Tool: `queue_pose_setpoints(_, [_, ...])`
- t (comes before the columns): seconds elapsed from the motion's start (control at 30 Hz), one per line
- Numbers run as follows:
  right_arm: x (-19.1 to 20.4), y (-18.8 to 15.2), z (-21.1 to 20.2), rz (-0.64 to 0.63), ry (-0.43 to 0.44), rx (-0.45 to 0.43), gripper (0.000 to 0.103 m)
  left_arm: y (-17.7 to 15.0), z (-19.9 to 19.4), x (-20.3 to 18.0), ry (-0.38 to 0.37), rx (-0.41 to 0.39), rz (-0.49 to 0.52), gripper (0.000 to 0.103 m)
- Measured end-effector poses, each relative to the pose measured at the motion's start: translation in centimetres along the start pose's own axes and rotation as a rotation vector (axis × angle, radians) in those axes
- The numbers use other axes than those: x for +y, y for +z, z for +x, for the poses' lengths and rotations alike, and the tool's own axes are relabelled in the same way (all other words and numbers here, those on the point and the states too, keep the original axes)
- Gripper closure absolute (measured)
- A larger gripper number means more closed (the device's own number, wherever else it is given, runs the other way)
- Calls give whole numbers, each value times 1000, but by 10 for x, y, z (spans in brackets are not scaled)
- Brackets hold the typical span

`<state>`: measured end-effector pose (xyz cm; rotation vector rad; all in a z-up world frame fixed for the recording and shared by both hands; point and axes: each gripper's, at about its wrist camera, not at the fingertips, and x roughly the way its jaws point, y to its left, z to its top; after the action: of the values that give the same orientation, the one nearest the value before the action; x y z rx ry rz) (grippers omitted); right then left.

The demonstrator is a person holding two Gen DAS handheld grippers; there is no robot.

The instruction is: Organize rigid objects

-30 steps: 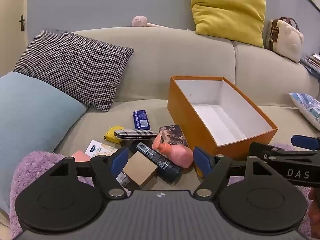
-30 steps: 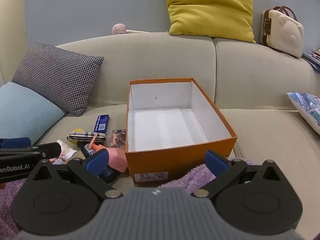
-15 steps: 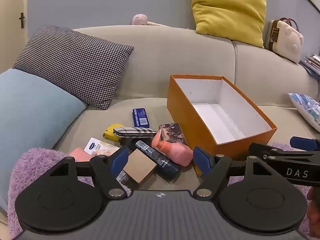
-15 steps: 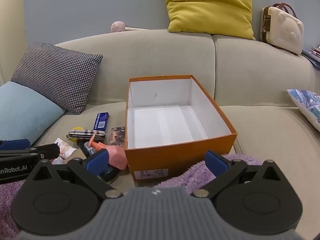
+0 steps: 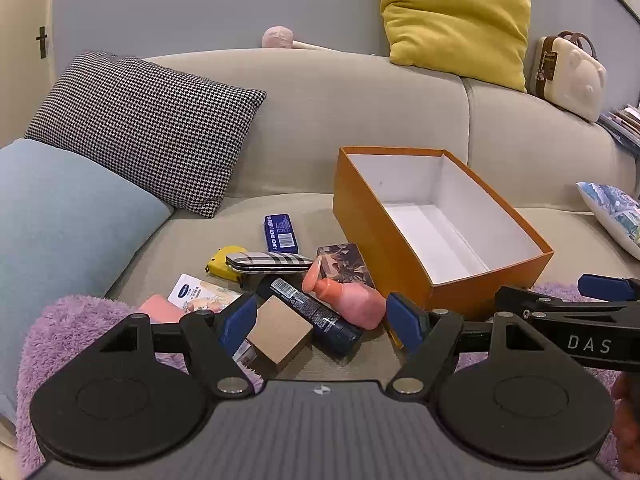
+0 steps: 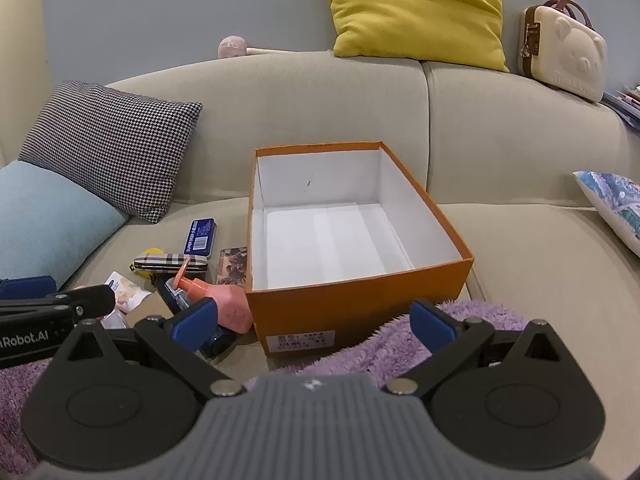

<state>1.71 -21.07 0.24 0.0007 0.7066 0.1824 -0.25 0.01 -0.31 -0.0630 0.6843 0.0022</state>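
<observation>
An empty orange box (image 5: 376,232) (image 6: 360,304) with a white inside stands open on the beige sofa seat. Left of it lies a loose pile: a pink pump bottle (image 5: 352,300) (image 6: 230,300), a dark tube (image 5: 316,314), a brown cardboard cube (image 5: 280,330), a plaid case (image 5: 268,261) (image 6: 170,262), a blue tin (image 5: 280,233) (image 6: 200,237), a yellow tape measure (image 5: 222,260) and a patterned card box (image 5: 344,262). My left gripper (image 5: 322,318) hovers open just short of the pile, nothing between its fingers. My right gripper (image 6: 314,318) hangs open before the box's near wall.
A houndstooth pillow (image 5: 140,128) and a light blue cushion (image 5: 60,224) crowd the left. A purple fluffy blanket (image 6: 420,340) covers the seat's front edge. A yellow pillow (image 5: 456,16) and a cream bear case (image 5: 568,74) rest on the backrest; a printed pillow (image 5: 612,212) lies right.
Both views have shifted very slightly, so the sofa and box sit a little lower in frame. No object has moved and both grippers keep the same opening.
</observation>
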Motion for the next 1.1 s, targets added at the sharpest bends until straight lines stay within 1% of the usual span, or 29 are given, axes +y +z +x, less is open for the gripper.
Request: queue_pose_setpoints(1.1, [-3, -2, 3, 20, -8, 19, 1, 0, 1, -1, -3, 7, 2, 16])
